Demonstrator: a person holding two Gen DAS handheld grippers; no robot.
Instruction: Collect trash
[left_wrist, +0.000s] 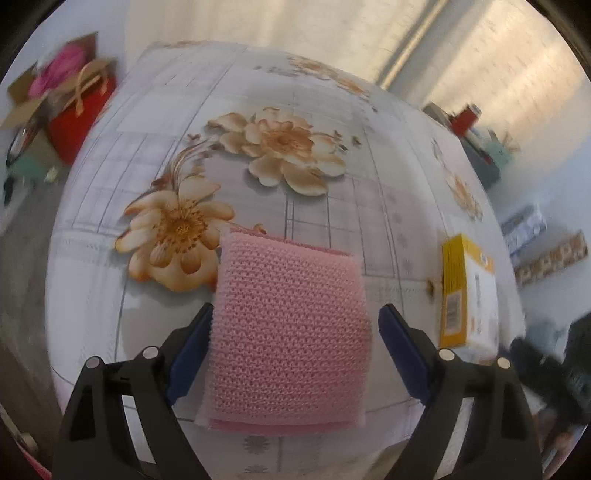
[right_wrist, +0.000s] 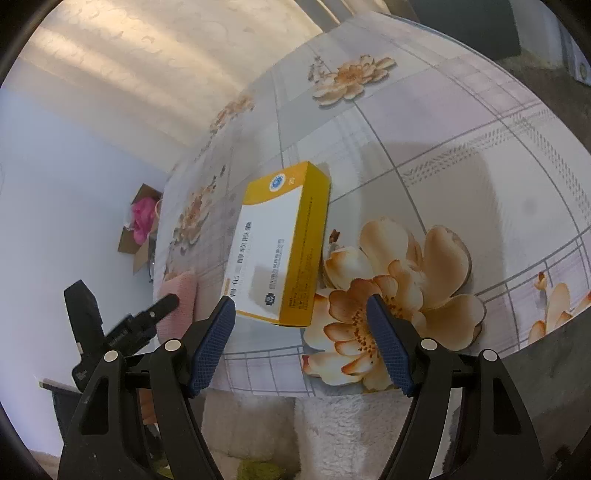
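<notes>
**Two open grippers, a pink pad and a yellow box**

I am looking along my left gripper. Its blue fingers are spread wide apart. A pink knitted scrub pad lies flat on the tabletop between them. The left finger looks like it is right at the pad's edge. The right finger is a little way off from the pad. I cannot tell if the fingers touch the tabletop.

The tabletop has a cloth with big cream and orange flowers and grey lines. To the right of the pad, near the edge of the tabletop, there is a yellow and white medicine box.

Now I look along my right gripper. Its blue fingers are spread wide too, and they hold nothing. The same medicine box lies flat just in front of them, a bit to the left. It has a white top with a yellow band and yellow sides. Its near end is close to the left finger but not between the two fingers.

Far on the left in this view I see my left gripper from the side, with the pink pad at its tip.

On the floor past the tabletop sits an open cardboard box with something pink inside. The left view also shows a red bag beside it.
</notes>
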